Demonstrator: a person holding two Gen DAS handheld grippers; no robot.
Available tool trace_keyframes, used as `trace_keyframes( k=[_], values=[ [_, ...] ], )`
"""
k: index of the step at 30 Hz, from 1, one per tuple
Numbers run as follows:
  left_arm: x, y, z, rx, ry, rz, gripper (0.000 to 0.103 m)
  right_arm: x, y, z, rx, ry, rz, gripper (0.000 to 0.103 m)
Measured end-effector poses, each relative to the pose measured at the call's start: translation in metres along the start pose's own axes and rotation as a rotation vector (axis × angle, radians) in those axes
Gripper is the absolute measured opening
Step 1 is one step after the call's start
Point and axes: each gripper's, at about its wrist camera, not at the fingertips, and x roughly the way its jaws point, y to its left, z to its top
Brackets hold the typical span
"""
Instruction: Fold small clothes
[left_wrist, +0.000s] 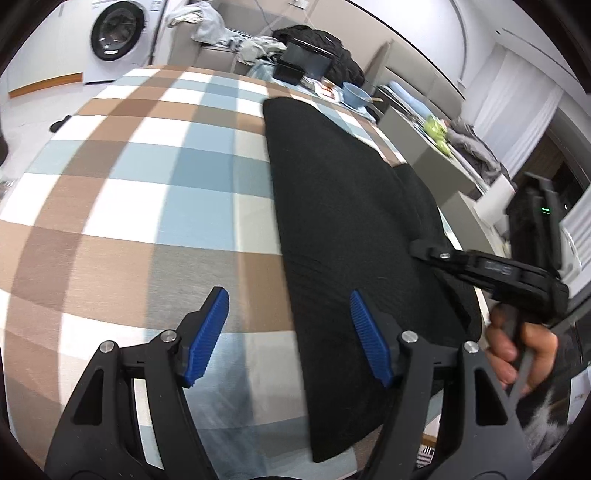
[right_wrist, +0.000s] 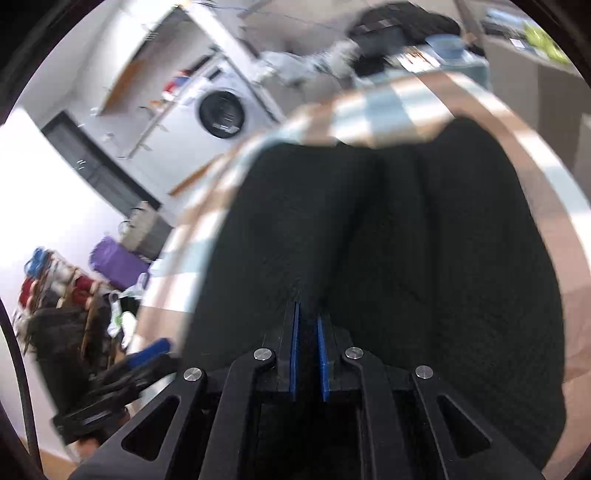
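Right tool pinching the near edge of a black garment; left tool waiting spread.

Left wrist view: left tool (left_wrist: 290, 332) spread wide, nothing between its blue pads, hovering over the checked cloth (left_wrist: 147, 184) on the worktop just left of the black garment (left_wrist: 351, 221), which lies flat. The right tool (left_wrist: 421, 248) reaches in from the right onto the garment's right edge. Right wrist view: right tool (right_wrist: 309, 332) pressed nearly together on a ridge of the garment (right_wrist: 406, 240) near its edge. Judged: a fold is starting; next, lift that edge and carry it across, while the left tool grips or steadies the other side.
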Motion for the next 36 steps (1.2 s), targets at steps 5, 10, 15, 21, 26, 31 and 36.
trace_keyframes(
  k=[5, 10, 15, 21, 26, 31, 36],
  values=[
    [0.0, -0.012, -0.01, 0.047, 0.019, -0.003, 0.066, -0.031, -0.021, -0.02, 0.031, -0.067, 0.045, 0.015],
    [0.007, -0.016, -0.013, 0.062, 0.038, -0.026, 0.066, -0.065, -0.048, -0.038, 0.048, -0.058, -0.026, 0.028],
    [0.011, -0.019, -0.012, 0.059, 0.047, -0.033, 0.066, -0.051, -0.059, -0.047, 0.093, 0.024, 0.042, 0.028],
    [0.003, -0.015, -0.014, 0.053, 0.035, 0.002, 0.066, -0.03, -0.05, -0.038, 0.031, 0.007, 0.013, 0.025],
    [0.003, -0.007, -0.013, 0.023, 0.034, 0.001, 0.066, -0.044, -0.036, -0.051, -0.162, -0.012, -0.211, 0.027],
    [0.006, -0.011, -0.007, 0.052, 0.033, 0.007, 0.066, -0.059, -0.033, -0.055, -0.165, -0.034, -0.138, 0.031],
    [0.008, -0.011, -0.006, 0.051, 0.035, 0.004, 0.066, -0.055, -0.043, -0.053, -0.106, -0.017, -0.089, 0.043]
  ],
)
